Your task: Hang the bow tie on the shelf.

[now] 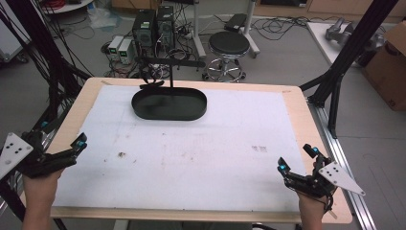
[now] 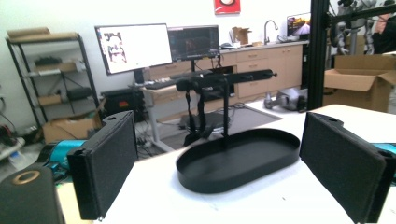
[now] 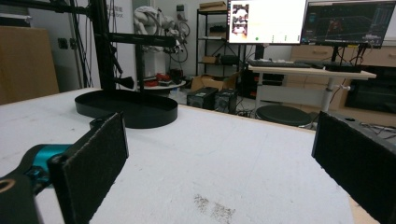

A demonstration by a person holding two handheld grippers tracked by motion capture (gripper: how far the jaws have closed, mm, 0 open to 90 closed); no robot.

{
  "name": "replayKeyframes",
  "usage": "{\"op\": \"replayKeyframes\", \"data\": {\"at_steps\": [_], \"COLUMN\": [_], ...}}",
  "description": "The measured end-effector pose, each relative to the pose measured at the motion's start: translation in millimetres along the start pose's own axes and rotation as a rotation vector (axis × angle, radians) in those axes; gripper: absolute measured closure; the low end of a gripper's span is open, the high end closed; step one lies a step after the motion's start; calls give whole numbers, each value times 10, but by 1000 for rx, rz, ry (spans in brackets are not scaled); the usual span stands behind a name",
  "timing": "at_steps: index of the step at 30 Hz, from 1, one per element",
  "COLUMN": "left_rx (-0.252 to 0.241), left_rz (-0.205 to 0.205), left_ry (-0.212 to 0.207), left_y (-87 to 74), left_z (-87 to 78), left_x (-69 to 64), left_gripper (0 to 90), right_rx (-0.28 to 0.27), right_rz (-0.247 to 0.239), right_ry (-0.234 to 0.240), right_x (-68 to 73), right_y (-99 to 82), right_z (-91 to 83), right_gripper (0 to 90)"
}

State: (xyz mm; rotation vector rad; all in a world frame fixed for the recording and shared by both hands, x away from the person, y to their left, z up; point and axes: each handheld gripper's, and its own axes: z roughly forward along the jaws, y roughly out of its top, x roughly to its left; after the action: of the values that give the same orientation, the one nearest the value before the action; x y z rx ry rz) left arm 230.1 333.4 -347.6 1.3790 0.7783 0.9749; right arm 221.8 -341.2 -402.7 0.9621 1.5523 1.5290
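Nearest the person, both hands sit at the front edge of the table (image 1: 297, 120), one at each corner. Left hand (image 1: 40, 189) holds the left gripper (image 1: 80, 142) low at the front-left corner, over the wood border beside the white mat (image 1: 191, 158). In the high view its tips look close together, but the left gripper view shows both black padded jaws spread wide w/ nothing between them, so it's open and empty. Right hand (image 1: 311, 203) holds the right gripper (image 1: 298, 158) at the front-right corner, jaws pointing up the table, also spread apart and empty; grey three-cornered plate (image 1: 341, 177) rides on top of it.

Mid-table: bare white mat, scuffed, w/ small dark smudges (image 1: 258, 148) just ahead of the right gripper and another speck at front-left.

Further back, centre-left near the far edge: black oval tray (image 1: 169, 114), shallow rim, looks empty inside. A thin black post (image 1: 171, 76) stands up from its back part carrying a horizontal bar (image 1: 170, 61); dark straps or similar hang off it, can't tell exactly what. Both grippers well apart from the tray.

Beyond the table: round black stool (image 1: 229, 44), PC towers (image 1: 152, 26), cables on the floor, cardboard box (image 1: 390, 67) at right. Gripper views show monitors (image 2: 134, 46) on a desk.
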Motion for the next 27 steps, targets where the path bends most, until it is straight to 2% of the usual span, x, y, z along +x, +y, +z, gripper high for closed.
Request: {"op": "replayKeyframes", "data": {"at_steps": [7,9,12,17,27], "left_rx": [8,22,-3,18,40], "left_rz": [-22,-29,-59,-66,-56], "left_ry": [11,17,36,47,10], "left_y": [-268,-302,-365,-465,-535], "left_z": [-43,-46,-105,-138,-86], "left_x": [-33,-11,-12,-24,-105], "left_gripper": [114,114,114,114,114], "right_rx": [-2,-4,-6,-4,-7], "right_rz": [-2,-4,-5,-8,-10], "right_ry": [-5,-7,-9,-8,-2], "right_x": [17,16,18,15,18], "right_y": [1,-8,-16,-40,-51], "right_z": [-30,-39,-52,-69,-75], "right_gripper": [27,27,27,27,27]}}
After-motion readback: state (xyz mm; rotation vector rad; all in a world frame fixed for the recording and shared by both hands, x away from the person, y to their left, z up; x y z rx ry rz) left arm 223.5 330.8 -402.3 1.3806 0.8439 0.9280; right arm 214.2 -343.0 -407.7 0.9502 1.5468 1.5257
